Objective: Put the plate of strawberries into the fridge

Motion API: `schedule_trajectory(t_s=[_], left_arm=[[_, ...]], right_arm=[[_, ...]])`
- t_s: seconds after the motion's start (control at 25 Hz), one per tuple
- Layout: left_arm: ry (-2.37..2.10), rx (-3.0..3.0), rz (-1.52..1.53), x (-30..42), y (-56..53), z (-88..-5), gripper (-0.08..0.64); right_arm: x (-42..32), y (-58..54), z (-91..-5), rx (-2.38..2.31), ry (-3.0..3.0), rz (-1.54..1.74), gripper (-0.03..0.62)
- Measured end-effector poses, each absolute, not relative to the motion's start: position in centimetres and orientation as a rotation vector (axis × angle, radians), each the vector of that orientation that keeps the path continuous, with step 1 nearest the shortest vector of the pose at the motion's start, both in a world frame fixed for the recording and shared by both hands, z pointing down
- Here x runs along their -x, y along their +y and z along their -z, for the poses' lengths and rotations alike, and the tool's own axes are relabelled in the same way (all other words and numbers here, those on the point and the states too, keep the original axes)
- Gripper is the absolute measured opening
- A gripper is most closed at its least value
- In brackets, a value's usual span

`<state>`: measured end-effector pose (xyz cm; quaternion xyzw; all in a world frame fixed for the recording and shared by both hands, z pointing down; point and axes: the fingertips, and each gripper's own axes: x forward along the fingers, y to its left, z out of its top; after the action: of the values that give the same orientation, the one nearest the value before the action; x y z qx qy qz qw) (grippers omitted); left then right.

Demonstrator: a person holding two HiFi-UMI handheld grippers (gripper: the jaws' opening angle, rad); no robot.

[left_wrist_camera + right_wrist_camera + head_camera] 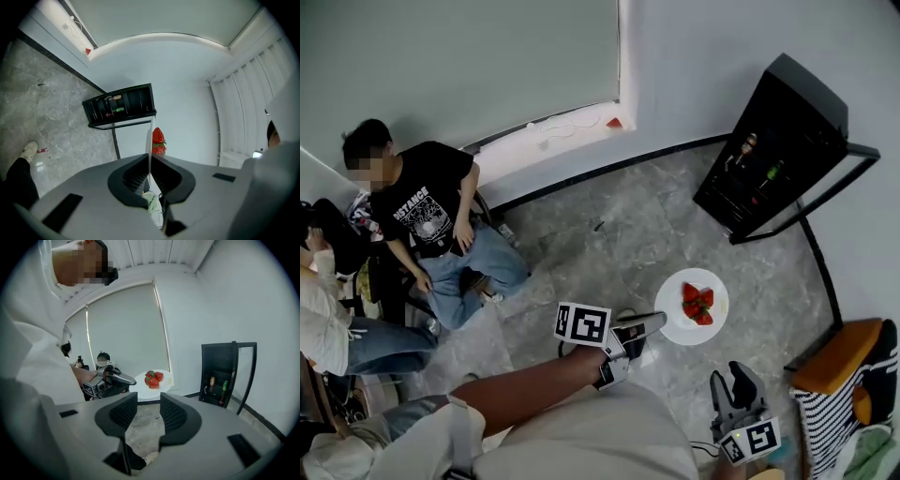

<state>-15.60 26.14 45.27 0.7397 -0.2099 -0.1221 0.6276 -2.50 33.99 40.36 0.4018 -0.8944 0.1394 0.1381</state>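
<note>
Above the marble floor [609,253], out in front of the person, the white plate [688,279] hangs level, pinched at its near rim by the left gripper [659,322] – the jaws are closed on the thin edge, which runs straight up between them in the left gripper view. A few strawberries [697,305] sit loose near its middle, well clear of the grip. The plate looks stiff, smooth and breakable; held by one edge it probably levers against the pads, so a slip or a tilt would likely send the soft fruit rolling. The bare rim is the sensible place to take it, and a second hold on the far side would steady it.

The right gripper [741,380] hangs low at the person's right, jaws spread, nothing between them. Beyond the plate stands the black mini fridge [769,150], door swung open; a shelf inside holds two small drink containers, one of them green [225,385], with room apparently left around them.
</note>
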Motion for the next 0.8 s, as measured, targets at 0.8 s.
schedule_trajectory(t_s=[0.8], left_arm=[[-0.426,-1.703,0.244,2.3,3.3,-46.6,0.025]], right_arm=[[-10.0,17.2,-38.8,-1.373,-2.498,-0.415,0.149]])
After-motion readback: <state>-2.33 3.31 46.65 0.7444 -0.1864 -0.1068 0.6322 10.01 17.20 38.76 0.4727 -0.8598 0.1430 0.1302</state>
